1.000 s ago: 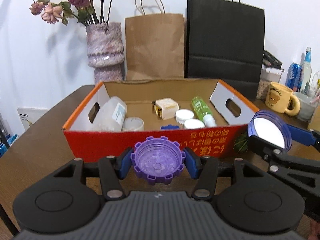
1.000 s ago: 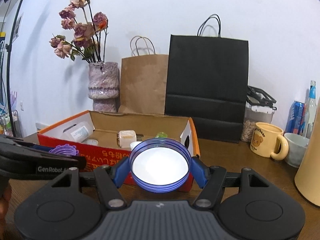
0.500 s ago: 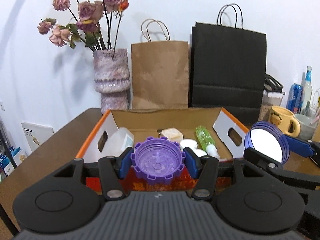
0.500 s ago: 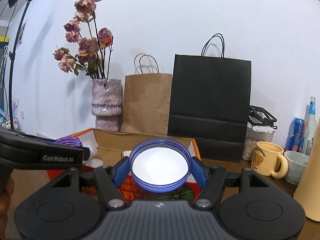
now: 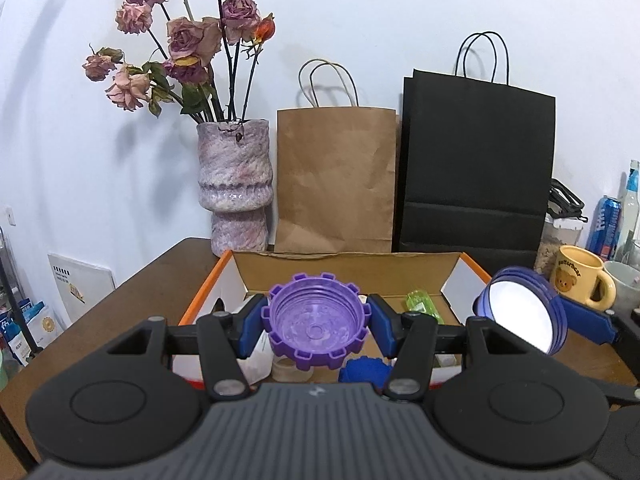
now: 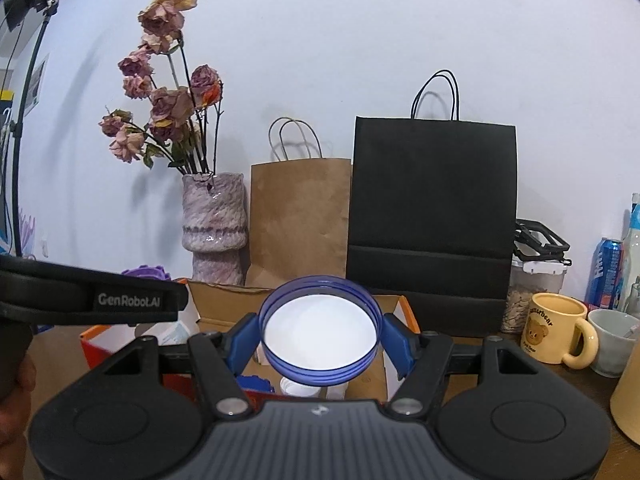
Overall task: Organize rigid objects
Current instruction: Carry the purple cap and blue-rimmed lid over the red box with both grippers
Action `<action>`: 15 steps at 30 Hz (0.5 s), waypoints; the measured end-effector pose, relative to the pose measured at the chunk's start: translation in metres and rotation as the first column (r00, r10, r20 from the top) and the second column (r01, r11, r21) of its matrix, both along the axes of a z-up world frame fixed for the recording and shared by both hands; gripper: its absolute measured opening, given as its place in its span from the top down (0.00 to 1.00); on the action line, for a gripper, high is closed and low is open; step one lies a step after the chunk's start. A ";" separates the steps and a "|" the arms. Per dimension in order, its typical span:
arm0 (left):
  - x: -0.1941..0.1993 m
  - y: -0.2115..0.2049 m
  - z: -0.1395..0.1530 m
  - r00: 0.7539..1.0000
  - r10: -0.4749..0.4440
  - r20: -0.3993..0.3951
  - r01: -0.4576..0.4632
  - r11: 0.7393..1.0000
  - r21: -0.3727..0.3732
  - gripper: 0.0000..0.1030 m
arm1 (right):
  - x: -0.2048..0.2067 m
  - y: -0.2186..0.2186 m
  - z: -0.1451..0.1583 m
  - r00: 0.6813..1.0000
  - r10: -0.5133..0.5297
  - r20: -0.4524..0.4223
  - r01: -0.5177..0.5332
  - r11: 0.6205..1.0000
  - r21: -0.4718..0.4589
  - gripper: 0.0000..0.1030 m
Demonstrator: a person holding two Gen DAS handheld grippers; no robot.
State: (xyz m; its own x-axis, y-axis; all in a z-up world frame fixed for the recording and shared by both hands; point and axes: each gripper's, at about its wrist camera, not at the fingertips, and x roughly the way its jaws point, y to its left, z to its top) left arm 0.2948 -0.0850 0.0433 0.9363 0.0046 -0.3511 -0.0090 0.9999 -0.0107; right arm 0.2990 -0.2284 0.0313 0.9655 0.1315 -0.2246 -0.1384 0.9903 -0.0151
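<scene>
Lifting both since earlier, your left gripper (image 5: 318,326) clamps the purple cap (image 5: 316,330), your right gripper (image 6: 320,336) the blue lid (image 6: 320,334), above the box (image 5: 460,280) holding a green bottle (image 5: 420,304).

Each camera sits just behind its own gripper's fingers, looking forward and slightly down over the cardboard box (image 5: 460,276) toward the wall. Both share the vase (image 6: 213,220), the paper bags (image 5: 336,180) and the mug (image 6: 556,332); each also catches the other gripper at its edge.
</scene>
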 end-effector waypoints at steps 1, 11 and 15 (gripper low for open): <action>0.002 0.000 0.000 1.000 0.001 0.000 -0.001 1.000 0.000 0.46 | 0.003 0.001 -0.001 1.000 -0.002 -0.003 0.002 1.000 0.000 0.37; 0.027 0.005 0.000 1.000 0.020 -0.008 -0.020 1.000 -0.013 0.46 | 0.031 0.004 -0.005 1.000 -0.017 -0.010 0.017 1.000 0.020 0.37; 0.038 0.007 -0.001 1.000 0.023 -0.014 -0.023 1.000 -0.013 0.46 | 0.043 0.007 -0.007 1.000 -0.013 -0.016 0.014 1.000 0.019 0.37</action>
State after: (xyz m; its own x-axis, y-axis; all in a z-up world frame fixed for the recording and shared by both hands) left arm 0.3324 -0.0777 0.0422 0.9310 0.0216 -0.3644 -0.0323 0.9992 -0.0234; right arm 0.3423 -0.2210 0.0243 0.9637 0.1229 -0.2372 -0.1250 0.9921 0.0061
